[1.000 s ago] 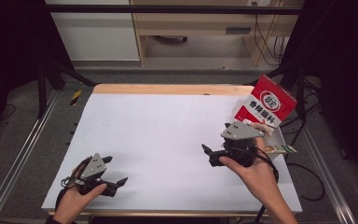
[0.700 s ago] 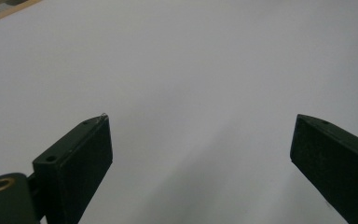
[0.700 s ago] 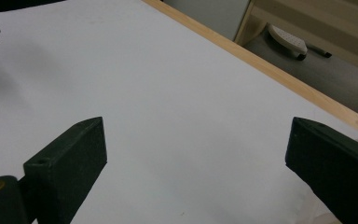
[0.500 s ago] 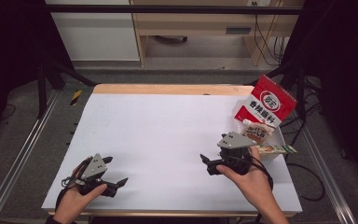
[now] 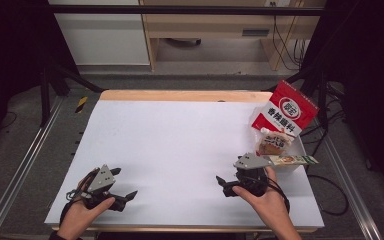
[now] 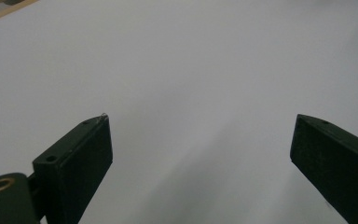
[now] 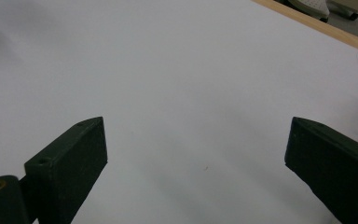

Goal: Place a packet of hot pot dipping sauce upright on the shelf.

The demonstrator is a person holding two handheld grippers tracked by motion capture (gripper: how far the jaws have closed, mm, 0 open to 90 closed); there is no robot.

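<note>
Tongs: left (image 5: pixel 125 198), right (image 5: pixel 223 184) both agape, empty; red packet (image 5: pixel 284 114) beyond right.

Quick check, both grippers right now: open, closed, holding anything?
Left gripper: open, holding nothing, over the bare white table.
Right gripper: open, holding nothing, also over bare table.

White table (image 5: pixel 180 150) with a pale wood far edge. By its right edge, red-and-white bag (image 5: pixel 285 114) with dark characters, brown-and-white packet (image 5: pixel 272 142), green-and-cream packet (image 5: pixel 290 160). Both grippers black with grey top plates.
</note>
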